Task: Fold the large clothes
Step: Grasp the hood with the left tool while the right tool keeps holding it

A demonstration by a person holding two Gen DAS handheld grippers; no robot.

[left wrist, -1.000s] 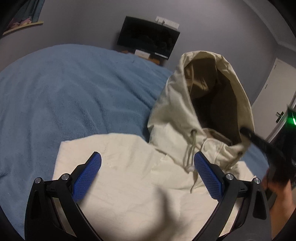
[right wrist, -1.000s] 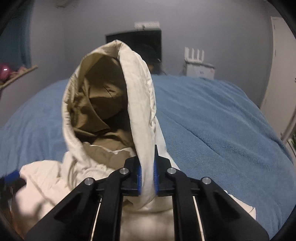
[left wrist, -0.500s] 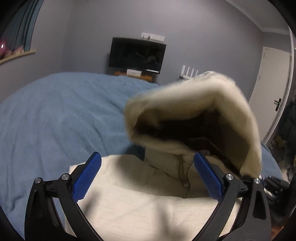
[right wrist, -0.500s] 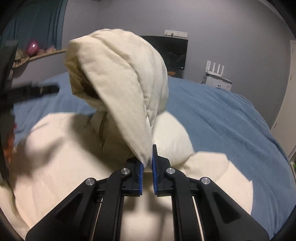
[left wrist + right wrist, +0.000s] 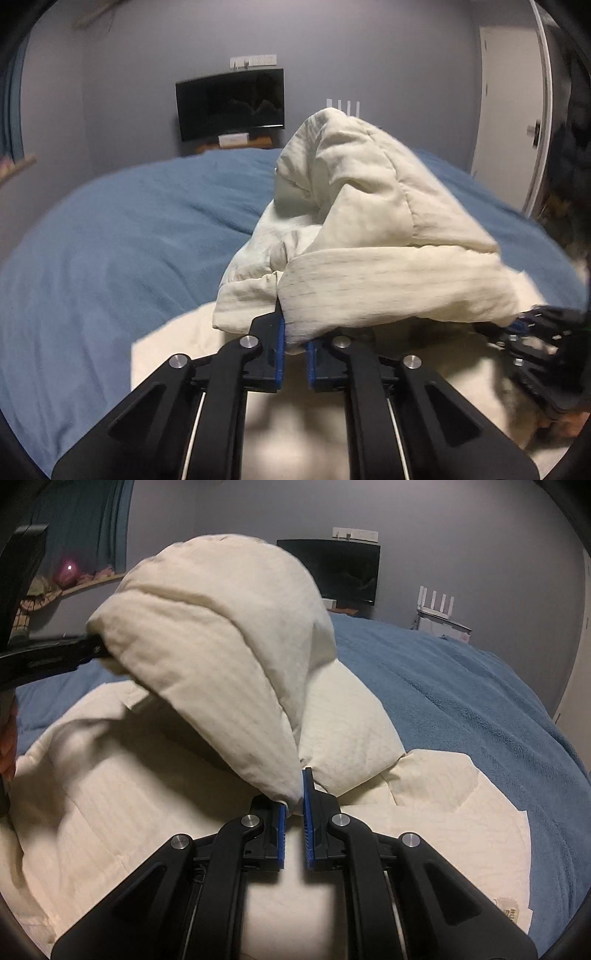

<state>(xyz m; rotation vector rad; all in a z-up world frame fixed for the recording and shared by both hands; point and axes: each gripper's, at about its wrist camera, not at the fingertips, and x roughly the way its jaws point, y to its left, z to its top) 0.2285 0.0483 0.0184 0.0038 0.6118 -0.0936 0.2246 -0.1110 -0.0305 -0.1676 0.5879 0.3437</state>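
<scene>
A cream hooded sweatshirt (image 5: 110, 812) lies on the blue bed. Its hood (image 5: 388, 236) is lifted above the body and bent over toward me. My left gripper (image 5: 293, 343) is shut on the hood's rim at one side. My right gripper (image 5: 294, 805) is shut on the hood's rim (image 5: 236, 686) at the other side. The right gripper also shows at the right edge of the left wrist view (image 5: 532, 332), and the left one at the left edge of the right wrist view (image 5: 55, 657). The hood's inside is hidden.
The blue blanket (image 5: 110, 251) covers the bed all around the sweatshirt. A dark screen (image 5: 231, 103) hangs on the far wall, a white router (image 5: 437, 605) stands beside it, and a white door (image 5: 509, 110) is at the right.
My left gripper, open before, has closed on the hood's rim. The hood has tipped forward and down over the sweatshirt's body, its brown lining no longer showing.
</scene>
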